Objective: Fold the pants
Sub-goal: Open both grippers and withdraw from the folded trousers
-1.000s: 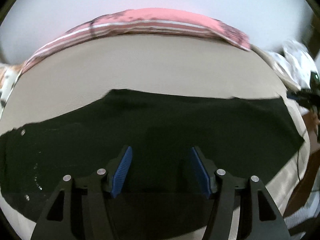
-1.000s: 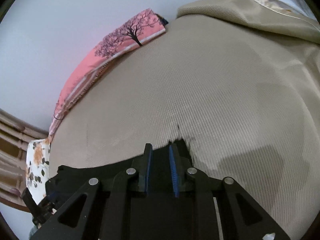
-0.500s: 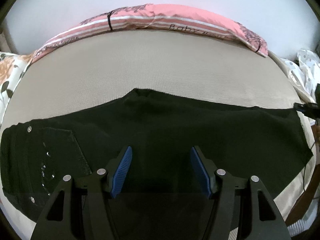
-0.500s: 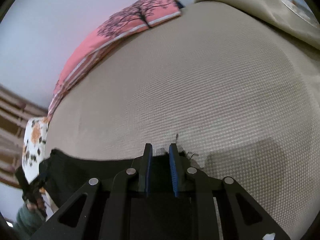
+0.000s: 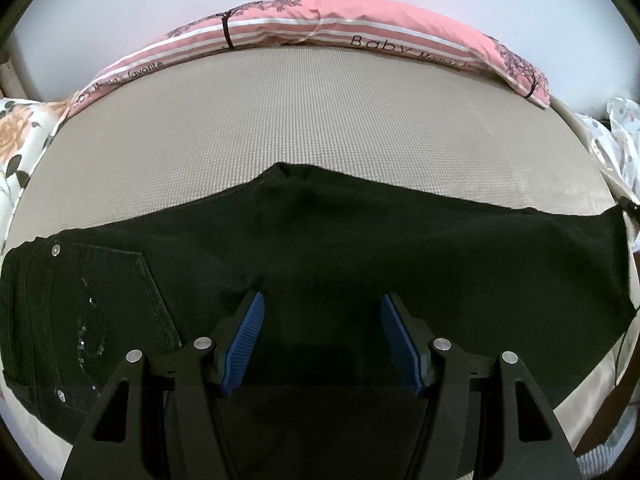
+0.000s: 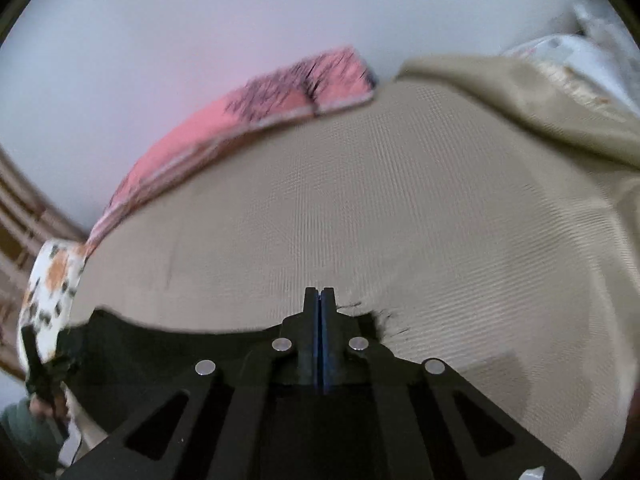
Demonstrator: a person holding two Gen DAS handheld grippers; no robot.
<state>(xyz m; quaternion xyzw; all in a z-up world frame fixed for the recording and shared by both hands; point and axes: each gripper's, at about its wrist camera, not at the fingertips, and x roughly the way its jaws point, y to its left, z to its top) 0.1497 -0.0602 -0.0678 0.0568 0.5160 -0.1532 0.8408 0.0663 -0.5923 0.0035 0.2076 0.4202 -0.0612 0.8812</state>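
Pants point(image 5: 360, 248) are laid lengthwise left-to-right under the wide-spread left gripper point(image 5: 322, 332); the right gripper point(image 6: 321, 308) is pressed together, probably pinching the hem end, though it's blurry.

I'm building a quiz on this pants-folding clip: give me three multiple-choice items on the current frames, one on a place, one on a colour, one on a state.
1. Where do the black pants lie?
A. on the tan bed cover
B. on a wooden floor
C. over a chair back

2. What colour is the long pillow at the far edge of the bed?
A. green
B. pink with white stripes
C. plain grey

3. How are the left tongs?
A. shut on the pillow
B. open above the pants
C. shut on a sock

Key: 1 A, the pants are spread across the tan bed cover; 2 B, stripes and lettering show on pink; 3 B, the blue pads stand wide apart.
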